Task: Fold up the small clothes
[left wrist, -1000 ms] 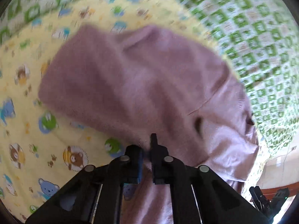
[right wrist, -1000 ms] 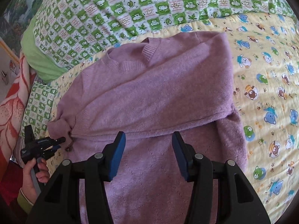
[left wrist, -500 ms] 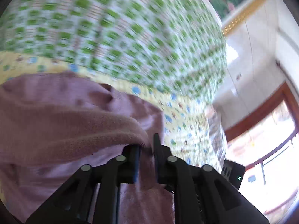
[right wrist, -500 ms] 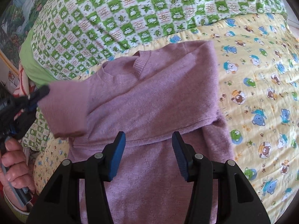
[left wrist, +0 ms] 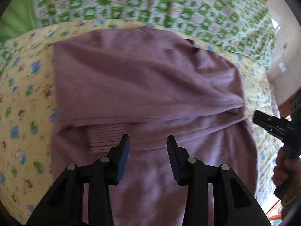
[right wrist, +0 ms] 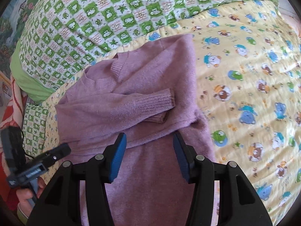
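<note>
A small mauve knit sweater (right wrist: 131, 101) lies flat on a yellow cartoon-print sheet (right wrist: 244, 75). Both sleeves are folded across its chest, and a ribbed cuff (right wrist: 165, 101) lies on top near the right side. The sweater also fills the left wrist view (left wrist: 141, 86), with a ribbed cuff (left wrist: 105, 133) just ahead of my left gripper (left wrist: 148, 141). The left gripper is open and empty above the sweater's lower half. My right gripper (right wrist: 149, 139) is open and empty above the sweater's body. Each gripper shows at the edge of the other's view.
A green-and-white checked quilt (right wrist: 112, 18) lies bunched along the far side of the bed. A red patterned cloth (right wrist: 11, 101) is at the left edge. The right hand and its gripper (left wrist: 278, 126) sit at the right edge of the left wrist view.
My left gripper carried the left sleeve across the sweater's chest, let it go and opened. It has drawn back to the lower left. The right gripper stayed open and barely moved.
</note>
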A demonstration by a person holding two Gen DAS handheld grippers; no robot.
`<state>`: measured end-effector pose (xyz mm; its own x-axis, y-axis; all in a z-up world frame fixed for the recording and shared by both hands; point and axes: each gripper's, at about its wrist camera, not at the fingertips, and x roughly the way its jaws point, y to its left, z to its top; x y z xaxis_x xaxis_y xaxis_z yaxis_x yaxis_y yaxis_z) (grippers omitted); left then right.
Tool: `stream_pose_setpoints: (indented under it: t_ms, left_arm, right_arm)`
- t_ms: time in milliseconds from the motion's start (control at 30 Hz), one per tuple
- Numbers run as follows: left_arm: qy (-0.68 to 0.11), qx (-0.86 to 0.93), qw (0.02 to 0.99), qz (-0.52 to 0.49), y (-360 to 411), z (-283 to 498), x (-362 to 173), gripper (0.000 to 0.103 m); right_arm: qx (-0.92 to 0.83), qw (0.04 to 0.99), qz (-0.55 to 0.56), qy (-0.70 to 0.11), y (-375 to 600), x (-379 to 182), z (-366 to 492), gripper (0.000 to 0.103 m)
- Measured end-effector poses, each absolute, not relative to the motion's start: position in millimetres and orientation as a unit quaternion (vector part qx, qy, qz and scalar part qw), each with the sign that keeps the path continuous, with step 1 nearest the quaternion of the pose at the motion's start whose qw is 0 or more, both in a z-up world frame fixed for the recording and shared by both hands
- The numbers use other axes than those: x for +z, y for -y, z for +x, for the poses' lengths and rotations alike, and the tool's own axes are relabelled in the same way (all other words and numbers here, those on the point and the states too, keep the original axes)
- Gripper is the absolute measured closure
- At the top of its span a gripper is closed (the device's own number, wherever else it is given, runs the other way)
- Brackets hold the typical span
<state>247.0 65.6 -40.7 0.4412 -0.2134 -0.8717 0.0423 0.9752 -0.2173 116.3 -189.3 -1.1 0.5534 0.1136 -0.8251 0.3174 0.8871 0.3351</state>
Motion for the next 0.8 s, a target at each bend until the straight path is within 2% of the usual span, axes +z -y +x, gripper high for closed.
stream_pose_setpoints:
  t_ms: [167, 400, 467, 500, 533, 600, 733, 800]
  left_arm:
    - [-0.542, 0.005, 0.84, -0.026, -123, 255, -72, 0.057]
    - [-0.539, 0.038, 0.842, 0.009, -132, 278, -92, 0.057]
    - [-0.536, 0.062, 0.842, 0.003, -133, 289, -94, 0.062]
    - [-0.536, 0.074, 0.841, -0.011, -138, 292, -95, 0.064]
    - [-0.532, 0.084, 0.842, -0.029, -144, 292, -94, 0.065]
    - [-0.524, 0.097, 0.845, -0.052, -150, 295, -91, 0.071]
    - [-0.516, 0.111, 0.844, -0.094, -175, 285, -91, 0.077]
    - [-0.517, 0.113, 0.841, -0.112, -184, 285, -94, 0.078]
  right_arm:
    - [-0.022, 0.834, 0.281, -0.474, 188, -18, 145, 0.05]
    - [-0.049, 0.8, 0.343, -0.49, 200, -58, 183, 0.05]
    - [-0.054, 0.799, 0.36, -0.48, 204, -63, 187, 0.06]
    - [-0.055, 0.799, 0.362, -0.476, 206, -64, 188, 0.085]
    - [-0.056, 0.799, 0.36, -0.478, 205, -63, 192, 0.097]
    - [-0.038, 0.819, 0.347, -0.455, 198, -38, 199, 0.097]
    - [0.081, 0.912, 0.235, -0.326, 155, 69, 186, 0.097]
    - [0.084, 0.921, 0.195, -0.327, 146, 80, 178, 0.097]
